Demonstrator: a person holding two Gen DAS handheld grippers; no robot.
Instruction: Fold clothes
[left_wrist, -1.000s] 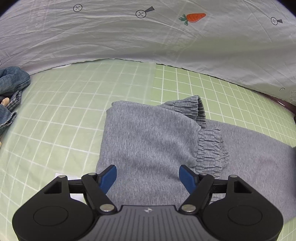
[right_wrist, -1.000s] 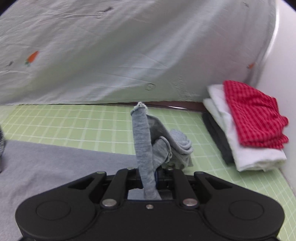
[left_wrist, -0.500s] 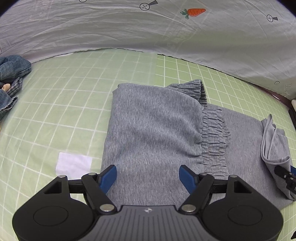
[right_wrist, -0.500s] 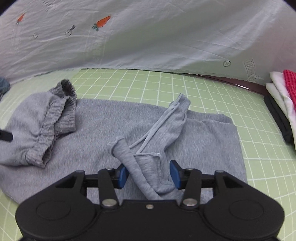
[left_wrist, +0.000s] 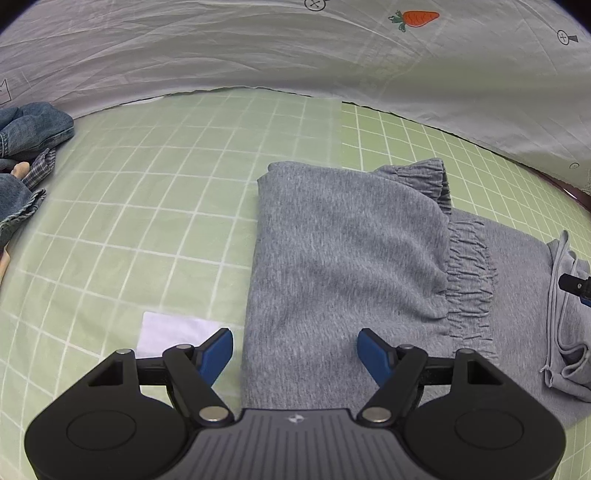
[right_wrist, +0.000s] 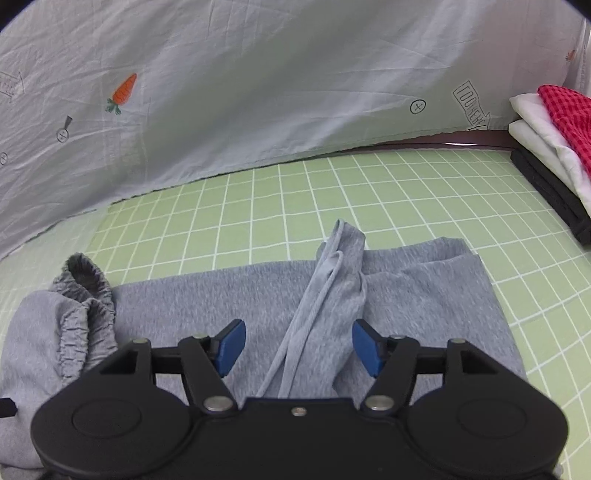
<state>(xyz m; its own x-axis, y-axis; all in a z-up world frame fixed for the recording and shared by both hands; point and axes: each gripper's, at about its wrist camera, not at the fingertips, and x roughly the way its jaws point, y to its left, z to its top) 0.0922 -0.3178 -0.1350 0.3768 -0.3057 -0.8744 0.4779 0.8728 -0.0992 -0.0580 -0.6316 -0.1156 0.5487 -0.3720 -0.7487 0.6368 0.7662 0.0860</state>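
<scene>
Surroundings — denim heap (left_wrist: 26, 129) far left, folded stack (right_wrist: 550, 147) right | left gripper (left_wrist: 295, 354) jaws apart | right gripper (right_wrist: 297, 345) jaws just opening around grey sweatpants (right_wrist: 332, 295)

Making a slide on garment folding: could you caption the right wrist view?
Open right tool above folded grey knit sweatpants on green gridded mat.
</scene>
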